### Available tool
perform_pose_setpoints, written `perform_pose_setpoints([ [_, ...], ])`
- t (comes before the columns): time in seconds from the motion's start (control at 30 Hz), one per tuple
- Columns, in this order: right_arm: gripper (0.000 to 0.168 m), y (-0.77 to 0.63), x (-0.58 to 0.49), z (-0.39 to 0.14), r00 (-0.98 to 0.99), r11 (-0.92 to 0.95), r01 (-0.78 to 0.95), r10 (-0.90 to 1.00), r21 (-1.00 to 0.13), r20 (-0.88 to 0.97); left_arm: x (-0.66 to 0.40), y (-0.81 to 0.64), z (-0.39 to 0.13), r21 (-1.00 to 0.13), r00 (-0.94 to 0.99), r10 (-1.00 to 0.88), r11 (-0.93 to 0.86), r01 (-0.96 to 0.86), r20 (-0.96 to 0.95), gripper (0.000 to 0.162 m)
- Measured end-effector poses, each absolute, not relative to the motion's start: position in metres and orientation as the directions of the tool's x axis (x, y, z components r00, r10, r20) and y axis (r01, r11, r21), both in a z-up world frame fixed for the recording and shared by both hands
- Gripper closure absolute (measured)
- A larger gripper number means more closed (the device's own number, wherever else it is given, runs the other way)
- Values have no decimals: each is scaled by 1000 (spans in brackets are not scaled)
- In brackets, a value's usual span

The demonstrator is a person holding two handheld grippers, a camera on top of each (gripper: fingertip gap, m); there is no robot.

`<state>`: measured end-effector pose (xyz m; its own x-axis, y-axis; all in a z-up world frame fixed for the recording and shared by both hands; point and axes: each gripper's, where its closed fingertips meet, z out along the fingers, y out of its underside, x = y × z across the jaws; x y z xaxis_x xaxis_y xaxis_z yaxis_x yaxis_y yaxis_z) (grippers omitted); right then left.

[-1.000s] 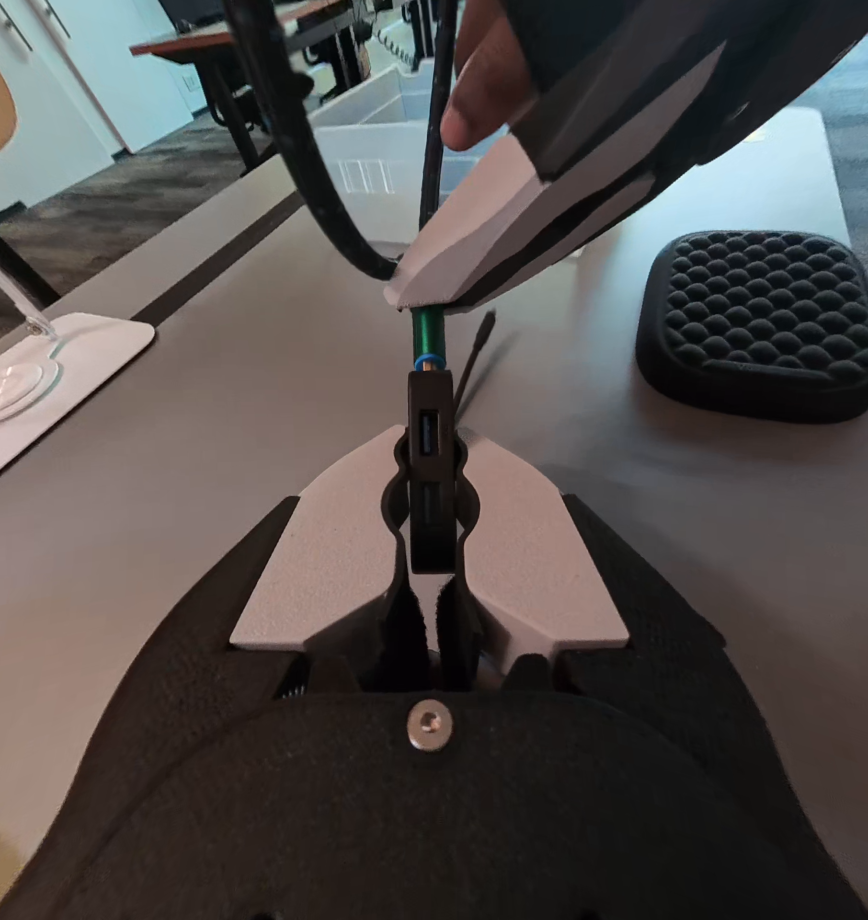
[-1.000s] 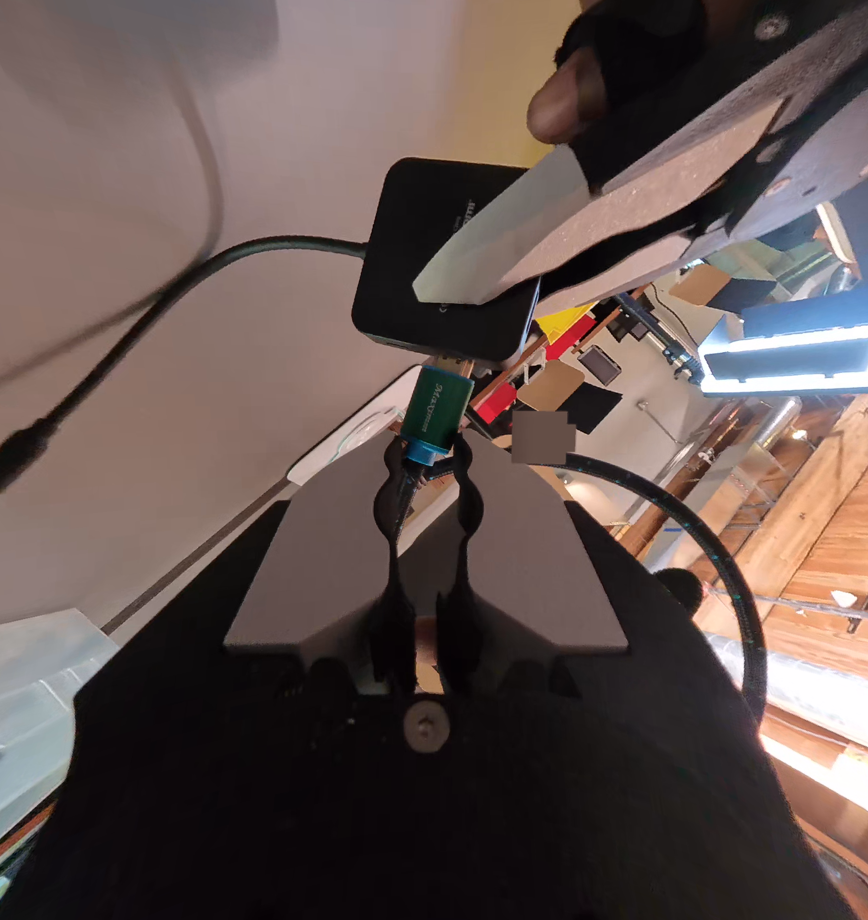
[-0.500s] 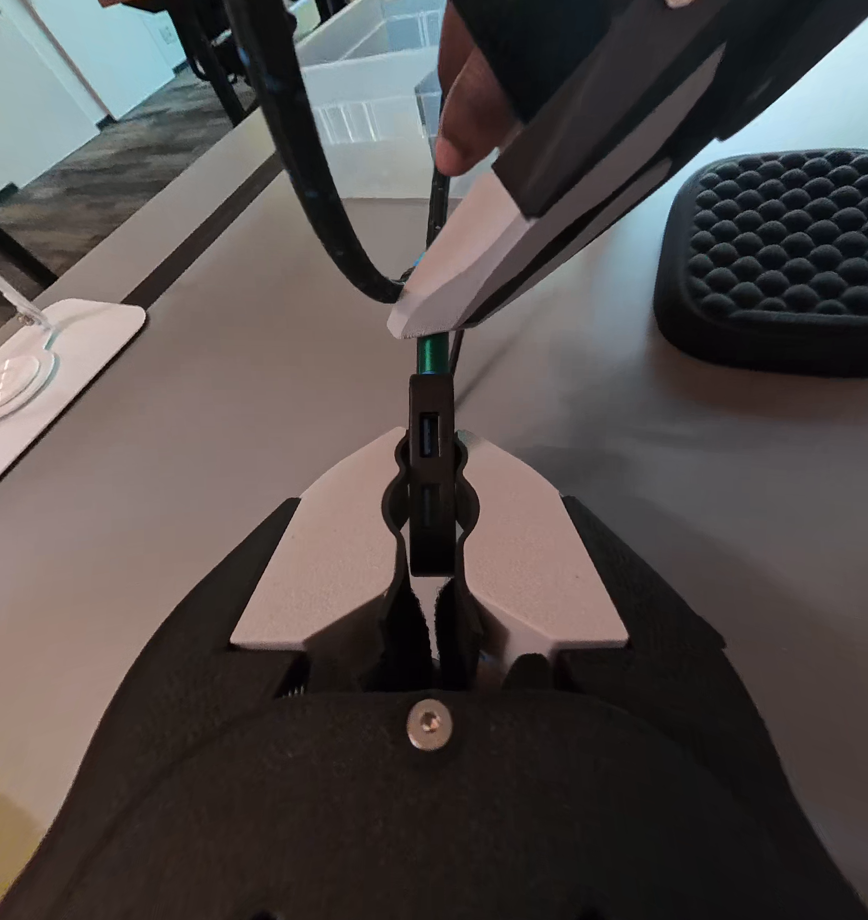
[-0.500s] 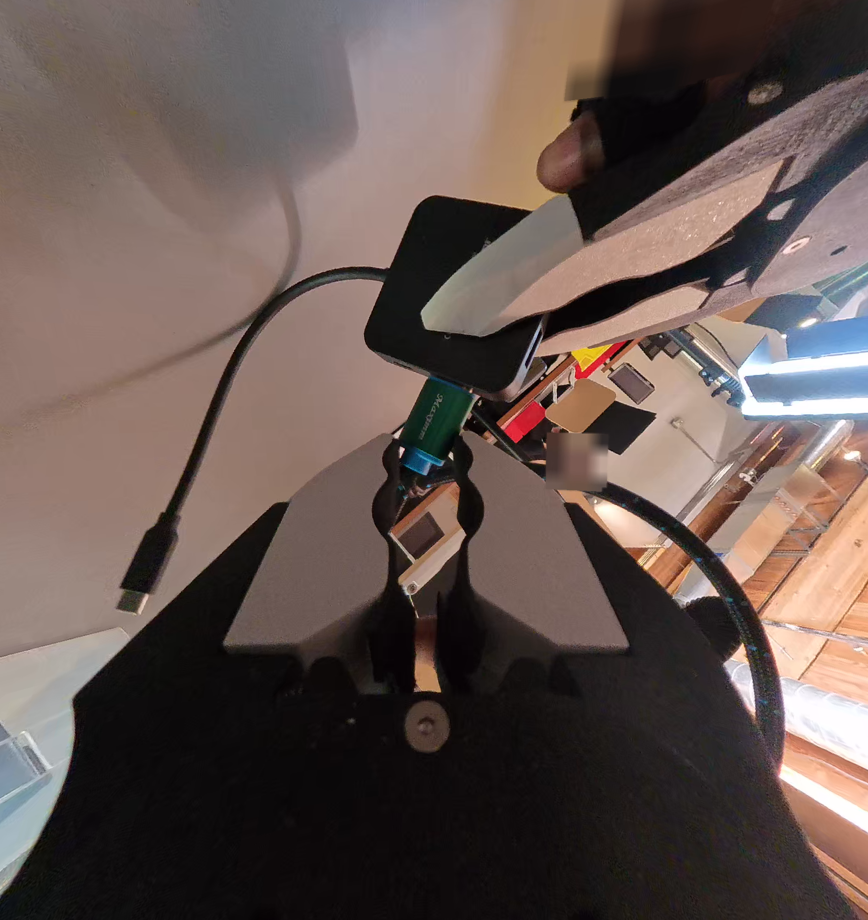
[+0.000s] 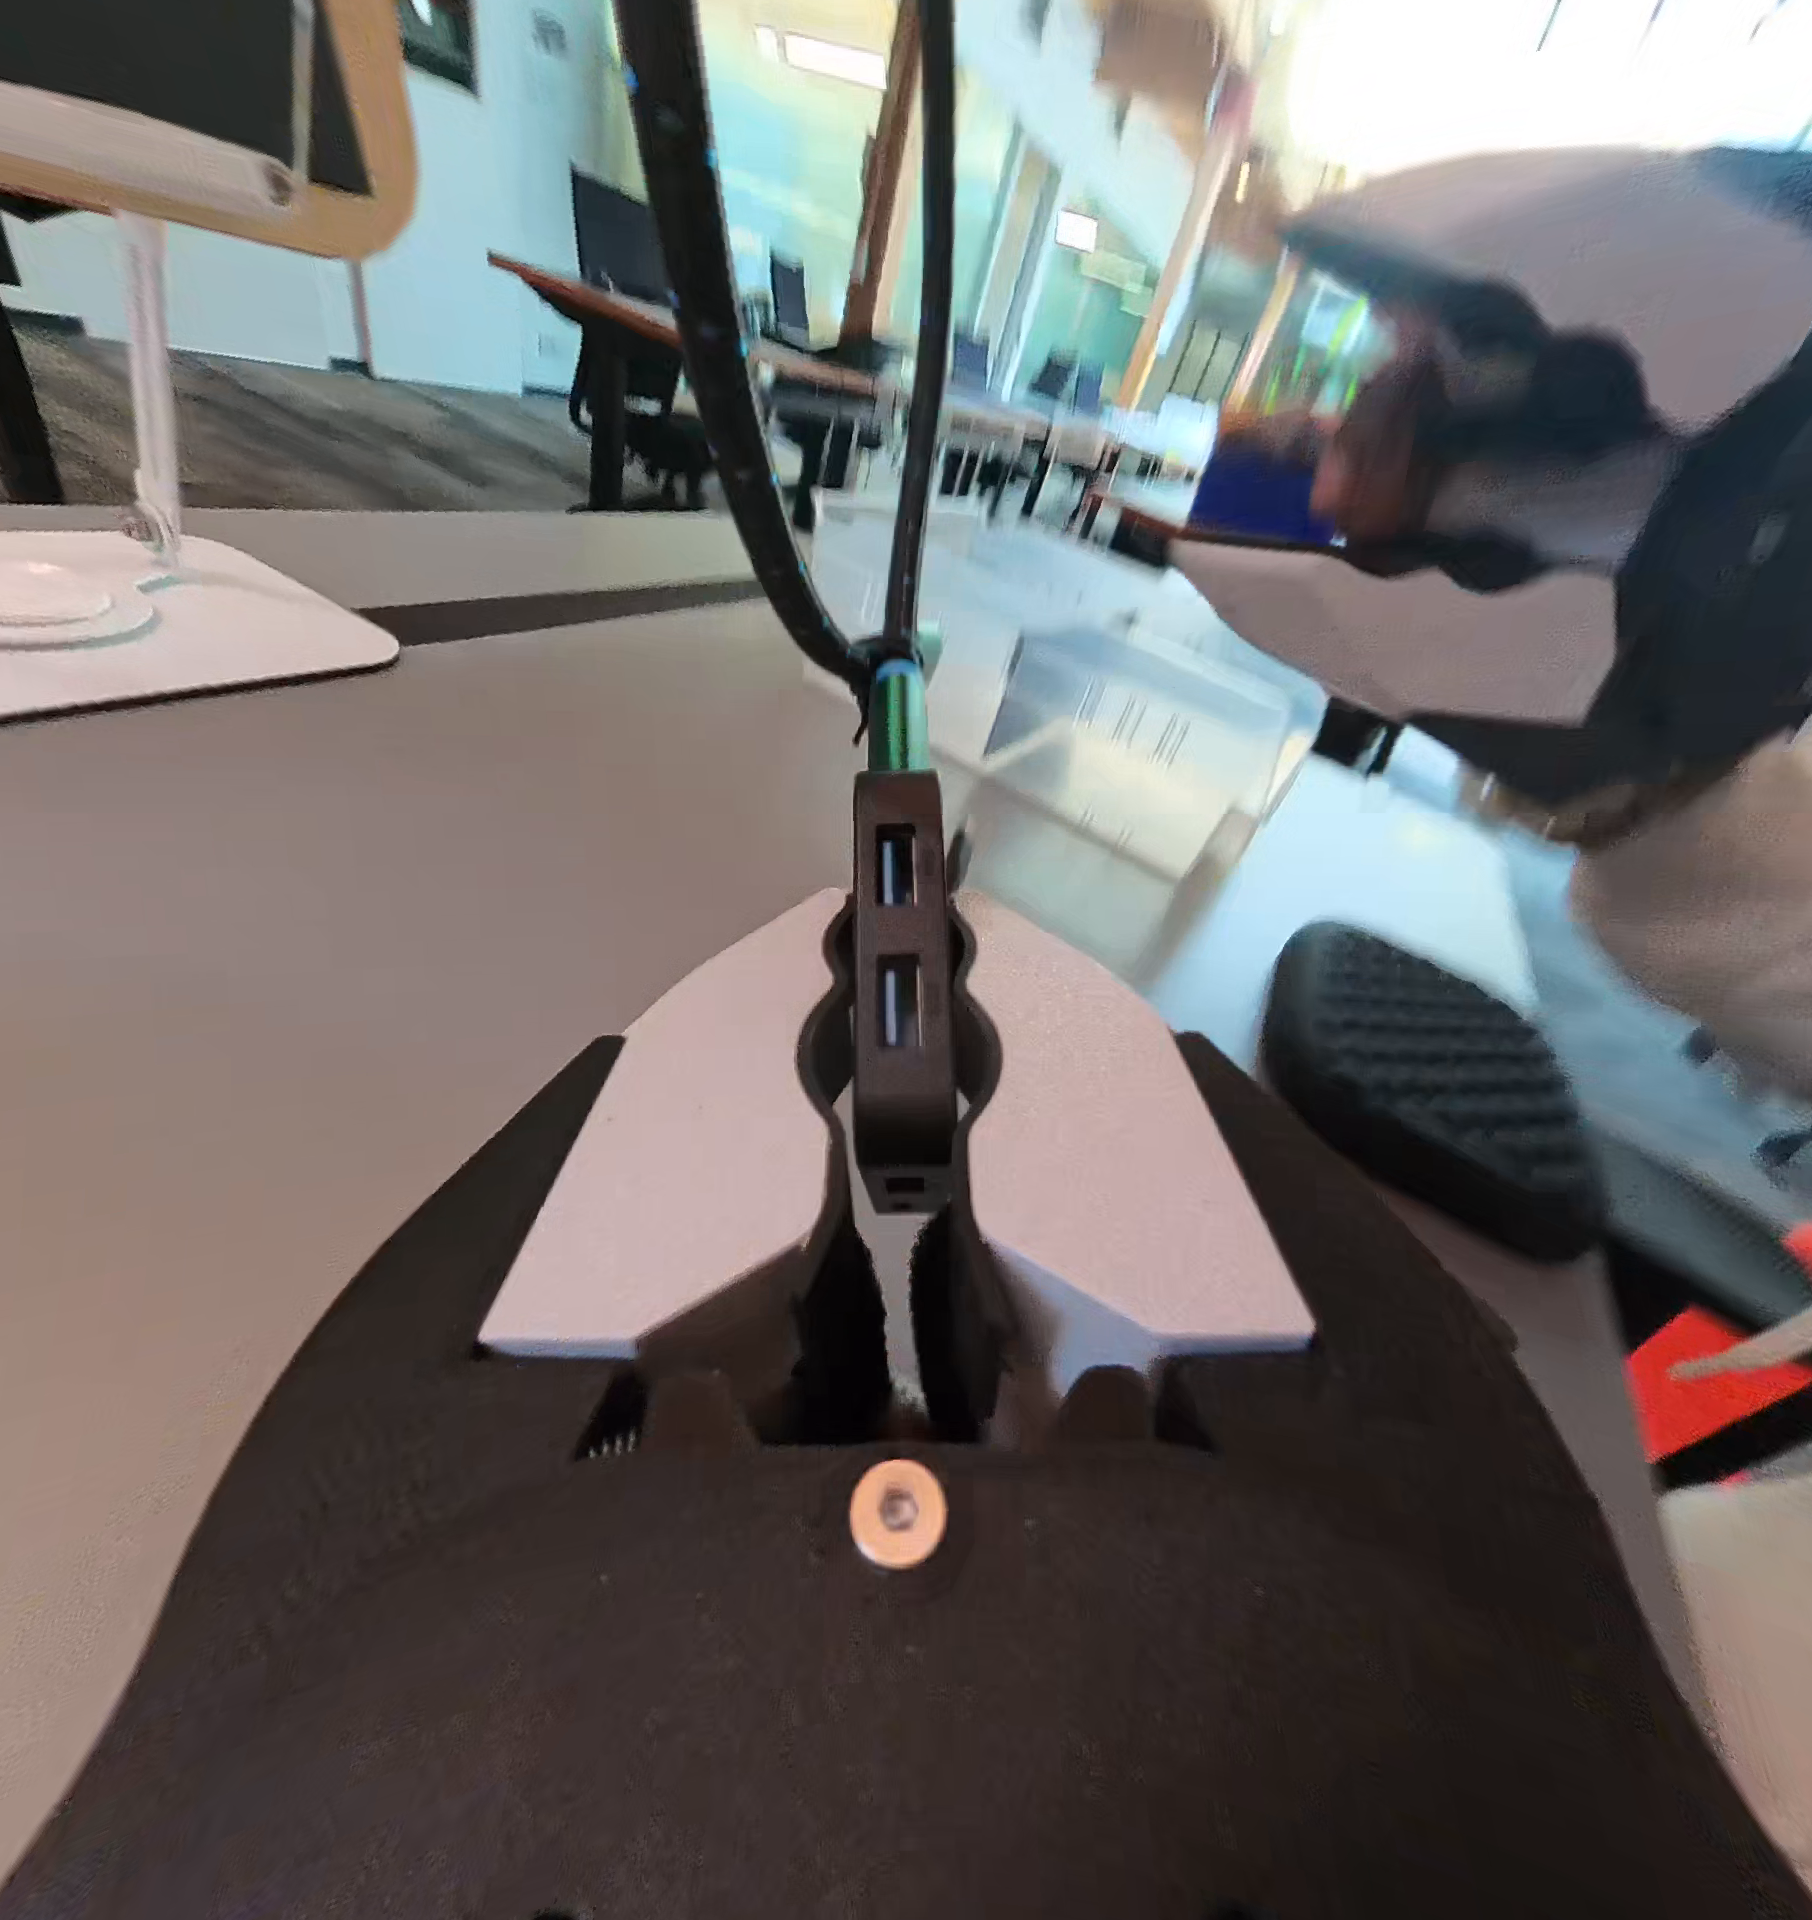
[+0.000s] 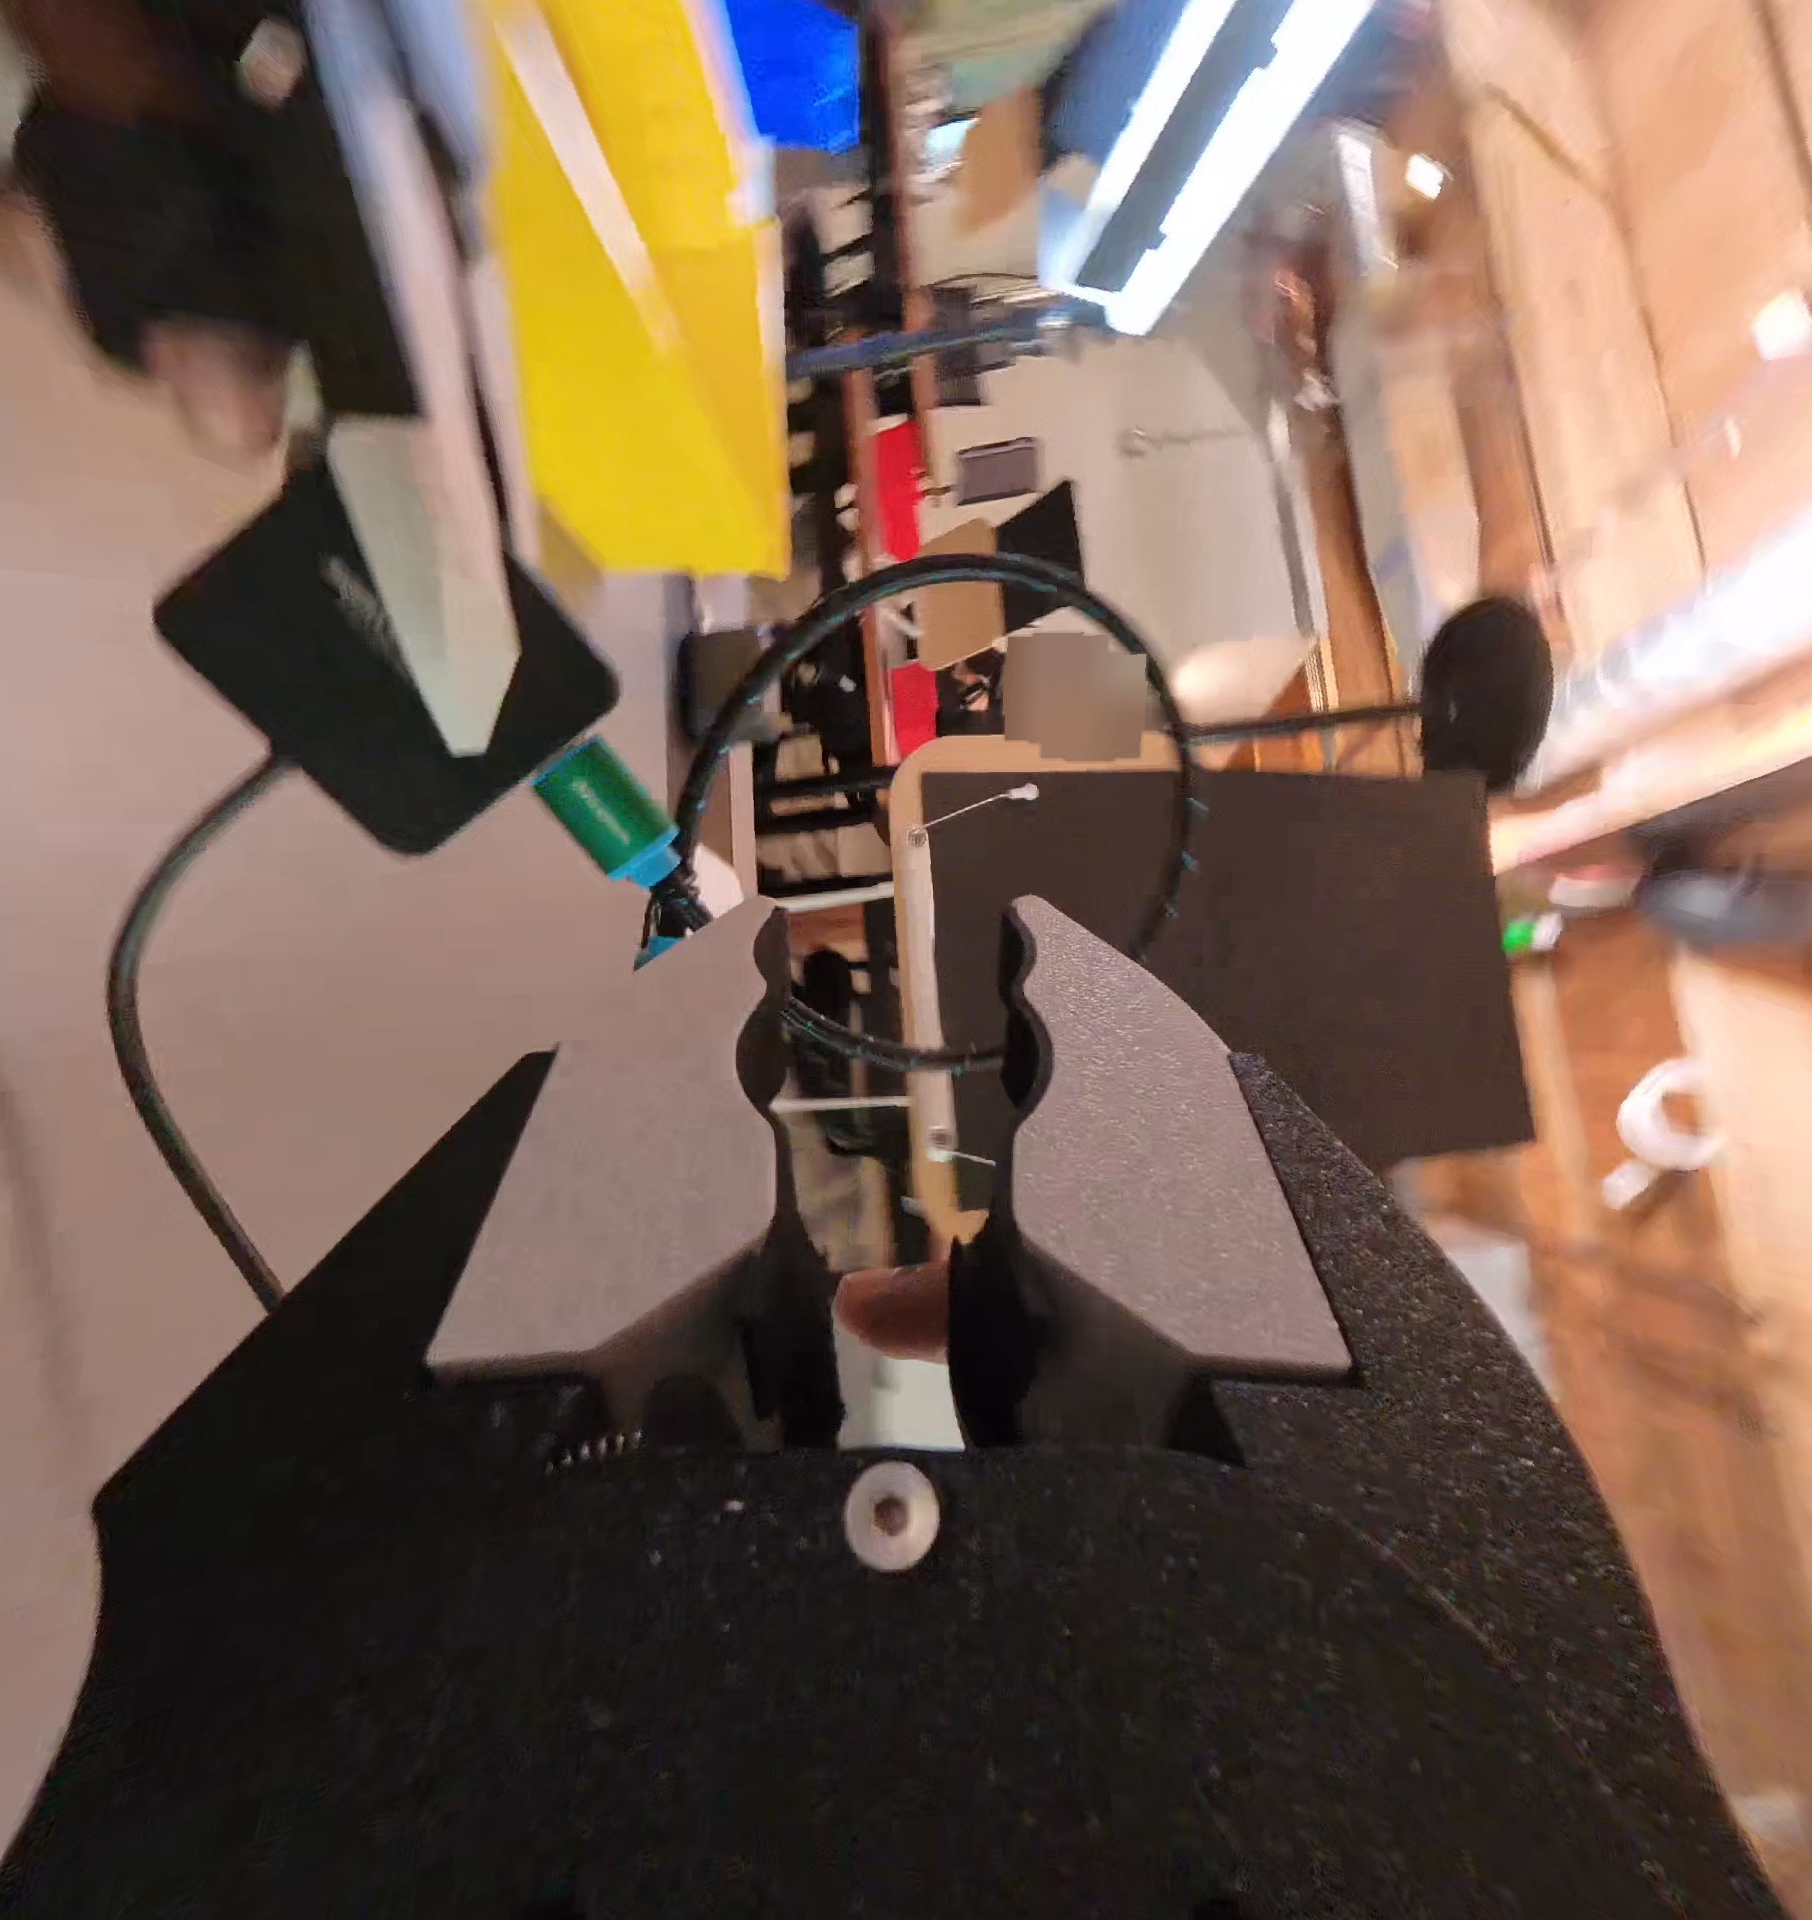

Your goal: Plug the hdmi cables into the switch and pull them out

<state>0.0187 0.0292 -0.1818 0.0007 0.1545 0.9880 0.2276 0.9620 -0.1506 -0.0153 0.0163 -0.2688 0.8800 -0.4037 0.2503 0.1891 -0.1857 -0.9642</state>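
Observation:
My left gripper (image 5: 900,920) is shut on the black switch (image 5: 902,1081), which stands on edge between its fingers above the grey table (image 5: 362,935). A green HDMI plug (image 5: 894,717) sits in the switch's far end, and its braided black cable (image 5: 694,312) rises out of view. My right gripper (image 6: 897,935) is open and empty, with the plug (image 6: 606,805) and the switch (image 6: 362,717) to its upper left. It shows blurred at the right of the left wrist view (image 5: 1401,613). The switch's own thin cable (image 6: 154,1039) hangs down.
A black bumpy pad (image 5: 1432,1081) lies at the right on the table. A white stand base (image 5: 154,634) is at the far left. A clear plastic bin (image 5: 1120,748) stands behind the switch. A red object (image 5: 1712,1361) is at the lower right.
My right gripper has let go of the green plug, opened and drawn back to the right. The plug stays in the switch. My left gripper has tilted up with the switch.

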Motion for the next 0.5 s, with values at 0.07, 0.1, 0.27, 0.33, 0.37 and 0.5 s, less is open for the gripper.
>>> perform_pose_setpoints([
  [0.07, 132, 26, 29, -174, 100, 891, 144, 421, -431, 902, -23, 14, -257, -935, 834, -423, -137, 327, 353, 148],
  [0.1, 132, 23, 32, -173, 114, 833, 90, 535, -545, 837, -24, 11, -249, -923, 812, -447, -101, 370, 375, 148],
  [0.27, 134, 7, 39, -171, 49, 441, -108, 897, -891, 438, -23, -8, -208, -842, 694, -609, 77, 534, 384, 148],
  [0.33, 134, -1, 39, -171, -42, 263, -137, 962, -955, 271, -23, -14, -200, -840, 699, -628, 129, 527, 342, 148],
  [0.37, 134, -9, 39, -173, -122, 162, -136, 976, -977, 179, -22, -16, -198, -852, 719, -624, 157, 500, 307, 148],
  [0.5, 124, -19, 35, -201, -271, -166, 23, 948, -986, -166, -11, -22, -193, -896, 762, -625, 223, 383, 170, 148],
])
